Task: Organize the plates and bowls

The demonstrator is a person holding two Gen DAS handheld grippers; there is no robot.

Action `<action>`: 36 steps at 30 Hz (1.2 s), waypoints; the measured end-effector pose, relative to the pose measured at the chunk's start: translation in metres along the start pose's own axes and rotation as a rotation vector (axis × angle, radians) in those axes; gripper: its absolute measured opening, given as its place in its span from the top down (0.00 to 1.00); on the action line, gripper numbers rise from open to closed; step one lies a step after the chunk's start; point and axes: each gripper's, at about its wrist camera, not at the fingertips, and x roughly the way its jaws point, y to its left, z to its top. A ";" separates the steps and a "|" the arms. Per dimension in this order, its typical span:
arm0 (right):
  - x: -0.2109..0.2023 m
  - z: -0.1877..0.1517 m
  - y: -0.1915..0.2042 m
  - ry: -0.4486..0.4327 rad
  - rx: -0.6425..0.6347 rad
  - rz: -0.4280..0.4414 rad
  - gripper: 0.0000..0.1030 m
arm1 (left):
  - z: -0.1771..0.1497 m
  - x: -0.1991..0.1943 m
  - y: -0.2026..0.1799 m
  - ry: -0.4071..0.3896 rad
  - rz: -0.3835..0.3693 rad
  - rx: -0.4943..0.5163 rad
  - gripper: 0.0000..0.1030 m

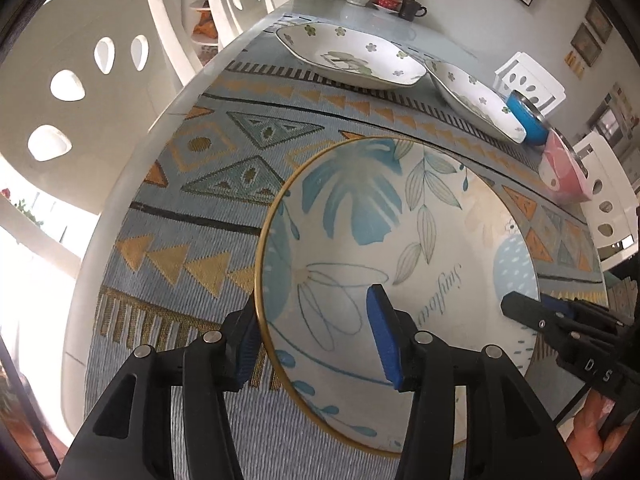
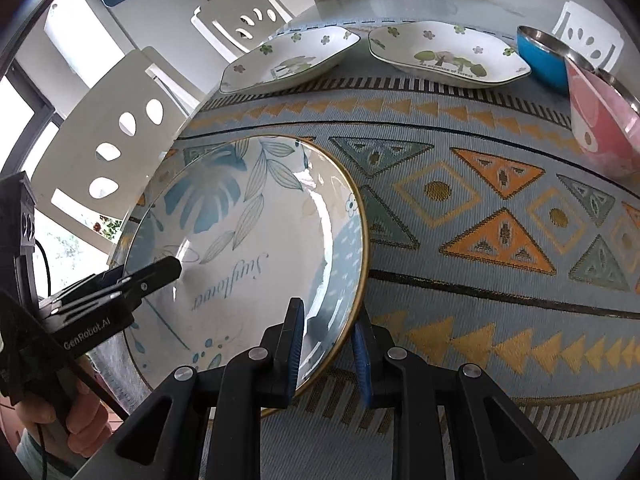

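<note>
Left wrist: gold-rimmed leaf-patterned plate (image 1: 400, 240).

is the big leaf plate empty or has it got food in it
Empty. The big leaf plate shows its whole printed inside, bare and glossy, in both wrist views; only the tool tips reach over its rim.

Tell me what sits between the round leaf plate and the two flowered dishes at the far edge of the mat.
Nothing visible. Only bare patterned mat lies between the round leaf plate and the two flowered dishes. The blue bowl and pink bowl stand off to the right.
</note>
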 end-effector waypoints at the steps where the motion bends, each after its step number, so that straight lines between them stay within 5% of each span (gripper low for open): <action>1: 0.000 0.000 -0.001 0.001 0.004 0.003 0.78 | -0.001 0.000 -0.001 0.002 0.000 0.002 0.53; 7: -0.005 -0.003 0.000 0.002 -0.001 -0.002 0.78 | -0.011 -0.004 -0.002 0.005 0.005 -0.002 0.47; 8: -0.005 -0.003 0.000 0.006 -0.004 -0.002 0.78 | -0.012 -0.006 0.000 0.004 0.010 -0.010 0.40; 13: -0.018 -0.006 -0.008 0.006 0.000 -0.001 0.78 | -0.019 -0.021 0.032 -0.022 0.042 -0.120 0.33; 17: -0.023 -0.006 -0.012 0.004 0.017 0.003 0.78 | -0.021 -0.025 0.062 -0.045 0.060 -0.211 0.08; 25: -0.023 -0.006 -0.005 0.015 -0.016 -0.024 0.78 | -0.018 -0.057 0.068 -0.151 0.078 -0.244 0.10; 33: -0.028 -0.004 -0.007 0.032 -0.005 -0.054 0.78 | 0.019 -0.055 0.046 -0.104 0.037 -0.153 0.07; 36: -0.033 -0.001 -0.015 0.030 0.010 -0.074 0.77 | 0.029 -0.045 0.025 -0.047 0.095 -0.063 0.03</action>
